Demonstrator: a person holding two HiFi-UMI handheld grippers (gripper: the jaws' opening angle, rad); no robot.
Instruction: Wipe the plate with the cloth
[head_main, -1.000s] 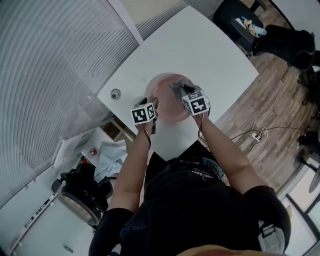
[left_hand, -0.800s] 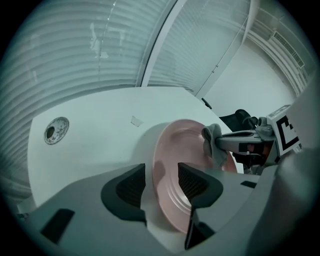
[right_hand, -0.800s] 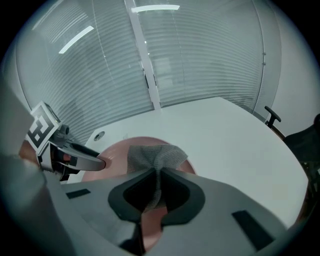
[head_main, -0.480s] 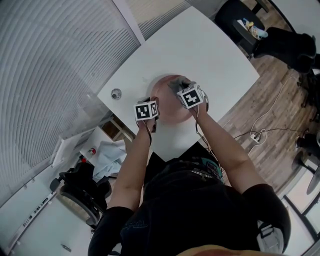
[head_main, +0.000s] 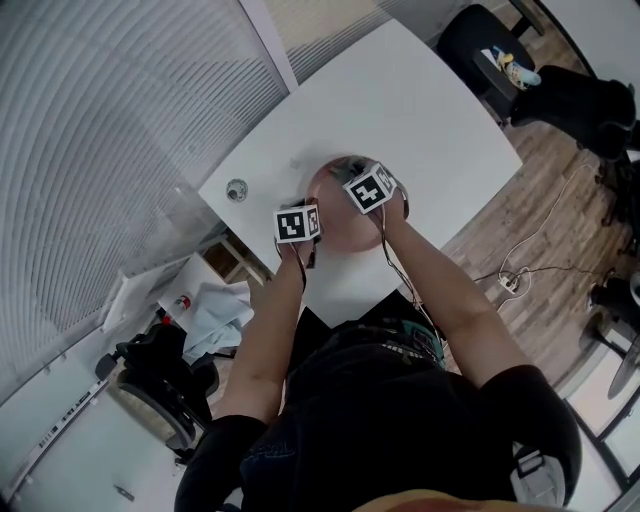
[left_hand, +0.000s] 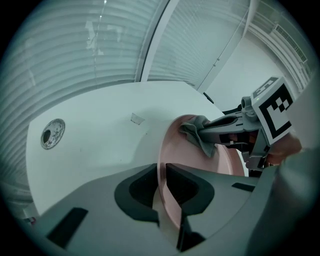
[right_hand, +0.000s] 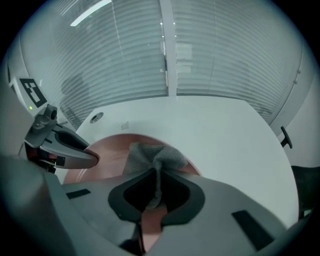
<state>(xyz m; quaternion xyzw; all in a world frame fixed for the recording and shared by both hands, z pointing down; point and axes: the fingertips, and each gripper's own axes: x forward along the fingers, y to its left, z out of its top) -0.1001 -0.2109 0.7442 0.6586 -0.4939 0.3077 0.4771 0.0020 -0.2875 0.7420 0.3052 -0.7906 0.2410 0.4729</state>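
Note:
A pink plate (head_main: 340, 222) lies on the white table (head_main: 400, 90) near its front edge. My left gripper (head_main: 311, 206) is at the plate's left rim; its jaws are closing and the rim (left_hand: 161, 165) stands between the pads, which press on it. My right gripper (head_main: 350, 166) is over the plate's far side, shut on a grey cloth (right_hand: 150, 157) that hangs from its jaws onto the plate (right_hand: 105, 152). In the left gripper view the cloth (left_hand: 200, 132) rests on the plate's far rim under the right gripper (left_hand: 220, 127).
A round metal grommet (head_main: 236, 189) sits in the table left of the plate. Slatted blinds and a glass wall run along the left. A dark chair (head_main: 480, 40) stands beyond the table's far right corner. Clutter and crumpled paper (head_main: 215, 310) lie on the floor at the lower left.
My right gripper has carried the cloth leftward and farther across the plate, rolling as it went. My left gripper has stayed at the plate's left rim.

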